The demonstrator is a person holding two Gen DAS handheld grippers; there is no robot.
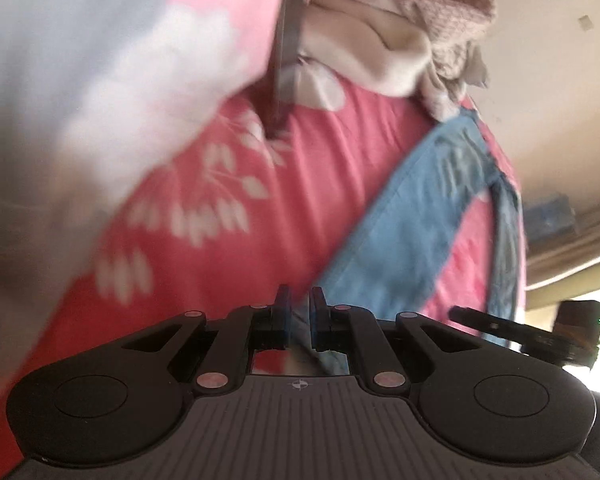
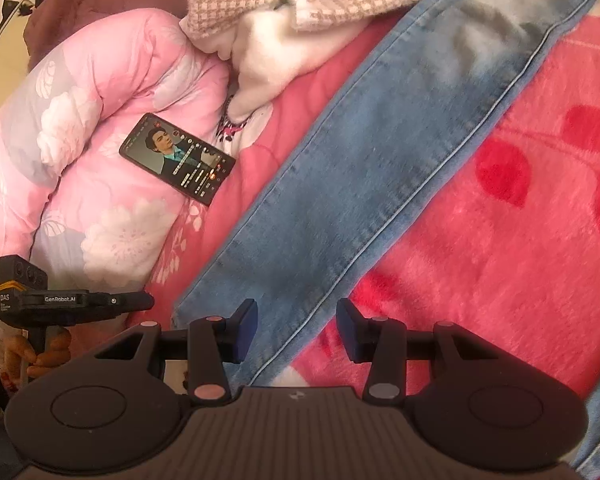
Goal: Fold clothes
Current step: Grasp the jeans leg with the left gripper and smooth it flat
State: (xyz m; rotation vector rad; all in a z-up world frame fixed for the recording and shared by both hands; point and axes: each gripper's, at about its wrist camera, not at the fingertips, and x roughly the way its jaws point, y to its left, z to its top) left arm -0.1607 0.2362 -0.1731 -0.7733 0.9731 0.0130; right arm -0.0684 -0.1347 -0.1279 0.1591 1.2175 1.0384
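Long faded denim jeans (image 2: 380,160)

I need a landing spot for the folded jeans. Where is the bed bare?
Bare red blanket lies right of the jeans. Left is crowded: a phone on the pink quilt, checked and white clothes piled at the top.

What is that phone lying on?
The phone rests on the pink flowered quilt, its lower corner reaching toward the red bedspread. What lies beneath the quilt is covered.
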